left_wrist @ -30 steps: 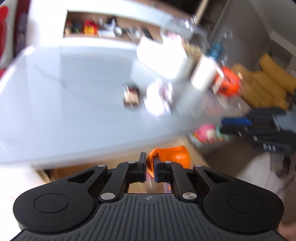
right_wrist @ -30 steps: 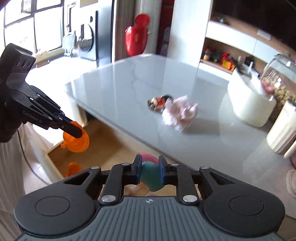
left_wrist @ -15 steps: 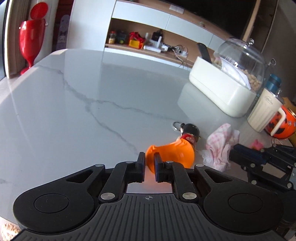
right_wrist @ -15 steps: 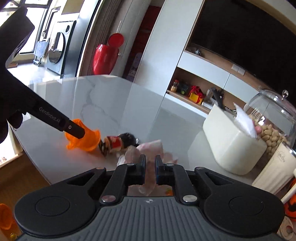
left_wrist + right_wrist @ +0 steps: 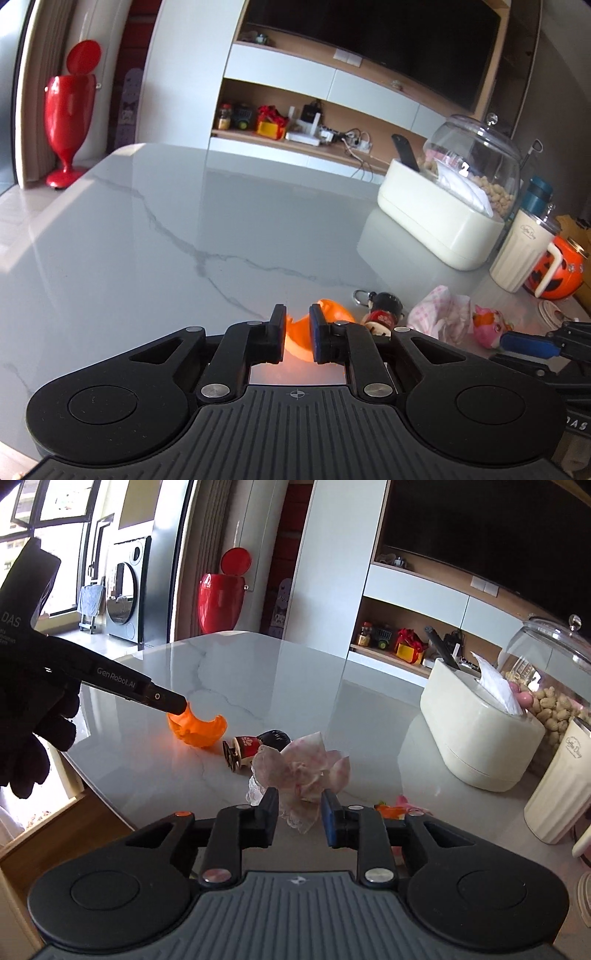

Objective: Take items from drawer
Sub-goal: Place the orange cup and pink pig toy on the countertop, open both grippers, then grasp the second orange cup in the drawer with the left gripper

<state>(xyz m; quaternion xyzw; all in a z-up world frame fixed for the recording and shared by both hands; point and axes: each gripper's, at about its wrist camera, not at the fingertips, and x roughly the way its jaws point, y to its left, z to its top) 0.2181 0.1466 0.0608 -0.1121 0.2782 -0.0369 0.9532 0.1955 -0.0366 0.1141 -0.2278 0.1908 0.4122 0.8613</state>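
Nearest in the right wrist view, the right hand-held gripper [image 5: 300,821] stands with its jaws partly apart, having just been opening; the pink-and-white cloth flower [image 5: 301,766] shows in the gap but lies on the table [image 5: 369,716] beyond the tips, and no pad presses on it. The small pink figure [image 5: 489,325] lies on the table at about 3 o'clock of that gripper, apparently just released, though contact with the near pad cannot be ruled out. In the left wrist view, the left hand-held gripper [image 5: 297,338] has its jaws narrow, having just been opening a little, with the rim of the orange cup [image 5: 299,338] between them; the cup rests on the table and the pads appear still to touch it, so it is judged not yet let go. Farther out, the small doll with the key ring [image 5: 382,312] lies just beside the cup at 2 o'clock. Beyond, at 1 o'clock, stand the cream tissue box [image 5: 436,221] and the glass-domed jar [image 5: 476,162]. Judgement on progress: four items are out on the table; the drawer itself is not clearly in view, so what remains inside cannot be told.
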